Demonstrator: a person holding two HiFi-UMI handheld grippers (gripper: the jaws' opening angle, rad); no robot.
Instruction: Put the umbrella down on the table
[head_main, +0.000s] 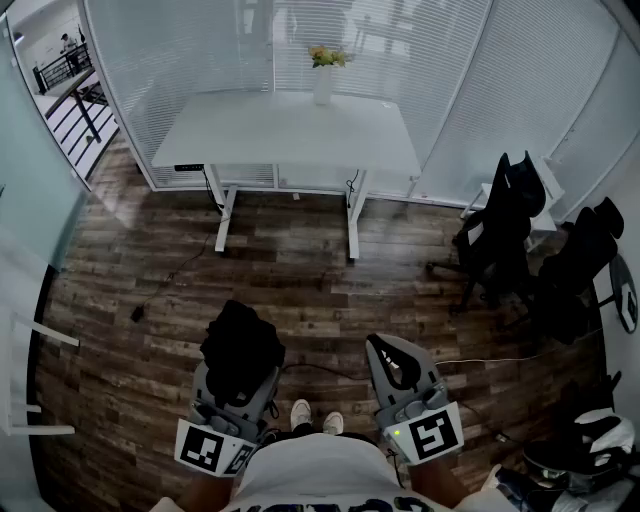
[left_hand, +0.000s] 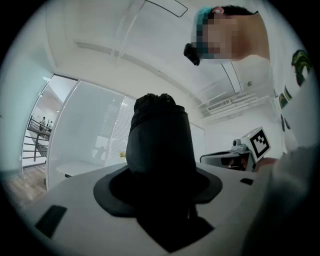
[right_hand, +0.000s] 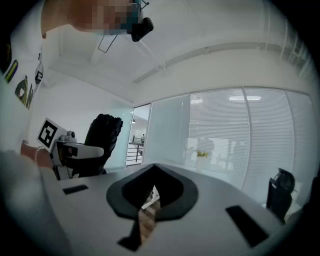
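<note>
A folded black umbrella (head_main: 242, 345) stands upright between the jaws of my left gripper (head_main: 238, 388), which is shut on it. In the left gripper view the umbrella (left_hand: 160, 145) fills the middle and hides the fingertips. My right gripper (head_main: 394, 362) is held beside it to the right, shut and empty; only a thin slit of floor shows between its dark pads (right_hand: 167, 192). The right gripper view also catches the umbrella (right_hand: 103, 135) at its left. The white table (head_main: 290, 135) stands well ahead across the wooden floor, far from both grippers.
A white vase with yellow flowers (head_main: 325, 72) stands at the table's far edge. Two black office chairs (head_main: 505, 230) are at the right, by the blinds. Cables run over the floor below the table. Bags lie at the bottom right (head_main: 590, 445).
</note>
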